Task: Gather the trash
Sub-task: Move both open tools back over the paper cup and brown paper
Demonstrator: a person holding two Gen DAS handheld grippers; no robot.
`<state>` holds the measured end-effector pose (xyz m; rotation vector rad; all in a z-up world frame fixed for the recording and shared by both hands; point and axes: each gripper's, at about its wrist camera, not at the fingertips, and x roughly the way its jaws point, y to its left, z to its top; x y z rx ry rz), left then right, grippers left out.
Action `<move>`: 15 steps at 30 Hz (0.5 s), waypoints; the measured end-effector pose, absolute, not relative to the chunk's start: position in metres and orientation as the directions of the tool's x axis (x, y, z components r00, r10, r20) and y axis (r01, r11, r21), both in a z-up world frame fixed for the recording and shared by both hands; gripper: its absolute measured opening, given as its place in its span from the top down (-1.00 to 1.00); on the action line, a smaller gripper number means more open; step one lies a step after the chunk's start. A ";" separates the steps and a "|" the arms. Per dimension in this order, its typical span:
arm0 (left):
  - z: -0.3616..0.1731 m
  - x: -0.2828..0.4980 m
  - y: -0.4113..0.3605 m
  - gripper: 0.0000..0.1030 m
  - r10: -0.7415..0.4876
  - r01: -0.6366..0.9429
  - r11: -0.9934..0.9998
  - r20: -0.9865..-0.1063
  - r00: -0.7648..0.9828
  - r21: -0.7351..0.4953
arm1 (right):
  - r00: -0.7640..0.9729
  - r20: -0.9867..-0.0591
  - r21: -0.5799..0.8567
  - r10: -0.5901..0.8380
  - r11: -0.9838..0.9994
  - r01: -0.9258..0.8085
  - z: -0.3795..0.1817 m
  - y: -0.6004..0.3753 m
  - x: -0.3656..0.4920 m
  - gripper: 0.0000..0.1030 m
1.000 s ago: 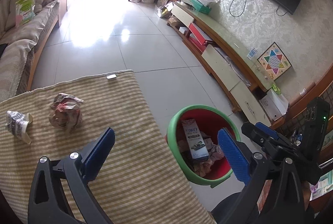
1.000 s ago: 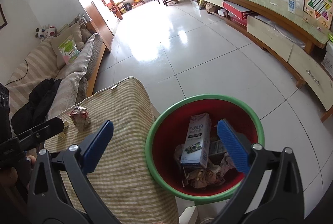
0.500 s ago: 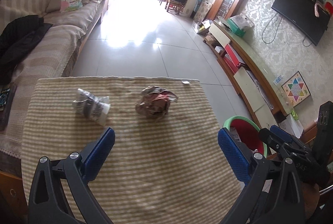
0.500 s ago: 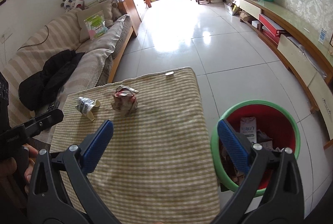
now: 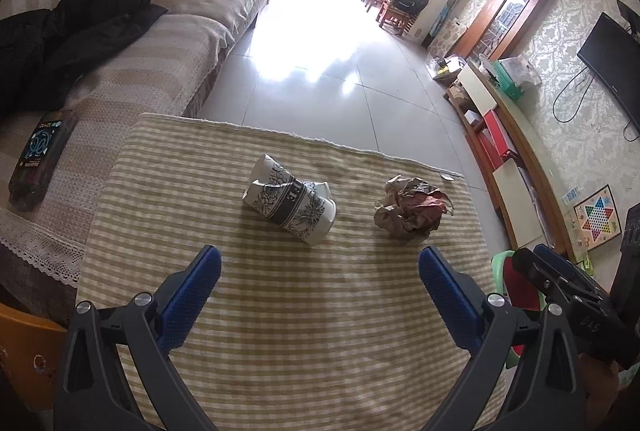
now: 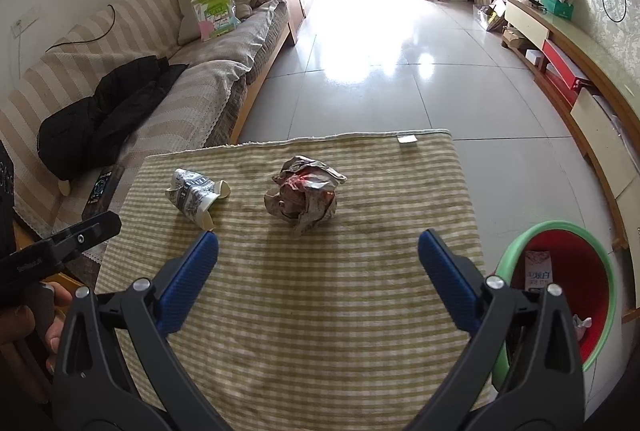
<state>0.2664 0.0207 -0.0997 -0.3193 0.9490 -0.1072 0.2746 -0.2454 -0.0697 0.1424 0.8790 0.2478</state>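
Observation:
A crushed paper cup (image 5: 289,205) (image 6: 196,194) lies on its side on the striped tablecloth (image 5: 304,311) (image 6: 320,291). To its right sits a crumpled paper ball (image 5: 412,209) (image 6: 305,193). My left gripper (image 5: 318,263) hangs open just short of the cup, nothing between its fingers. My right gripper (image 6: 318,251) is open too, a little short of the paper ball. The red bin with a green rim (image 6: 560,279) (image 5: 516,287) stands on the floor off the table's right side, holding a milk carton (image 6: 538,271) and crumpled paper.
A sofa (image 6: 168,79) with a black coat (image 6: 108,111) runs along the left; a dark box (image 5: 40,155) lies on its seat. A low TV cabinet (image 6: 568,71) lines the right wall. Tiled floor (image 6: 380,71) lies beyond the table. A hand (image 6: 28,315) holds the left gripper's handle.
Both grippers swung left from over the bin to over the table. The cup and paper ball now sit ahead of the open fingers; the bin has slid to the right edge.

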 end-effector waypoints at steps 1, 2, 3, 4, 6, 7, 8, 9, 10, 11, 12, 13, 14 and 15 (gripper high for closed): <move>-0.104 0.271 0.021 -0.84 -0.232 -0.053 0.947 -0.785 0.575 -0.318 | 0.609 -0.746 0.221 0.271 0.962 -0.157 -0.073 -0.243 0.279 -0.91; -0.108 0.274 0.021 -0.84 -0.232 -0.057 0.946 -0.788 0.571 -0.320 | 0.606 -0.749 0.219 0.270 0.963 -0.157 -0.076 -0.241 0.283 -0.91; -0.113 0.280 0.021 -0.84 -0.232 -0.065 0.944 -0.793 0.563 -0.322 | 0.602 -0.752 0.219 0.269 0.963 -0.157 -0.079 -0.238 0.289 -0.91; -0.117 0.286 0.021 -0.84 -0.234 -0.077 0.941 -0.797 0.556 -0.331 | 0.599 -0.755 0.216 0.267 0.964 -0.156 -0.083 -0.237 0.294 -0.91; -0.125 0.295 0.021 -0.84 -0.245 -0.112 0.927 -0.802 0.545 -0.359 | 0.589 -0.764 0.212 0.263 0.965 -0.156 -0.090 -0.233 0.306 -0.91; -0.130 0.301 0.022 -0.84 -0.250 -0.133 0.917 -0.802 0.542 -0.376 | 0.586 -0.767 0.210 0.262 0.965 -0.157 -0.093 -0.232 0.311 -0.91; -0.135 0.306 0.023 -0.84 -0.254 -0.155 0.908 -0.805 0.536 -0.389 | 0.582 -0.770 0.208 0.260 0.966 -0.156 -0.097 -0.230 0.317 -0.91; -0.140 0.312 0.023 -0.84 -0.254 -0.180 0.899 -0.809 0.531 -0.400 | 0.576 -0.775 0.207 0.259 0.966 -0.156 -0.101 -0.228 0.323 -0.91; -0.145 0.317 0.024 -0.84 -0.252 -0.207 0.889 -0.813 0.525 -0.409 | 0.569 -0.780 0.208 0.260 0.966 -0.156 -0.105 -0.227 0.328 -0.91; -0.150 0.322 0.025 -0.84 -0.250 -0.230 0.879 -0.815 0.523 -0.418 | 0.563 -0.785 0.208 0.260 0.966 -0.155 -0.108 -0.226 0.333 -0.91; -0.154 0.326 0.026 -0.84 -0.244 -0.250 0.873 -0.818 0.521 -0.419 | 0.557 -0.789 0.207 0.259 0.966 -0.155 -0.112 -0.224 0.338 -0.91; -0.159 0.332 0.027 -0.84 -0.226 -0.276 0.871 -0.829 0.511 -0.407 | 0.553 -0.792 0.205 0.257 0.966 -0.156 -0.115 -0.223 0.341 -0.91; -0.164 0.337 0.027 -0.84 -0.210 -0.298 0.869 -0.839 0.502 -0.395 | 0.549 -0.797 0.201 0.254 0.967 -0.157 -0.119 -0.221 0.345 -0.91; -0.168 0.342 0.027 -0.83 -0.202 -0.314 0.865 -0.844 0.497 -0.392 | 0.543 -0.801 0.200 0.254 0.967 -0.157 -0.122 -0.219 0.350 -0.91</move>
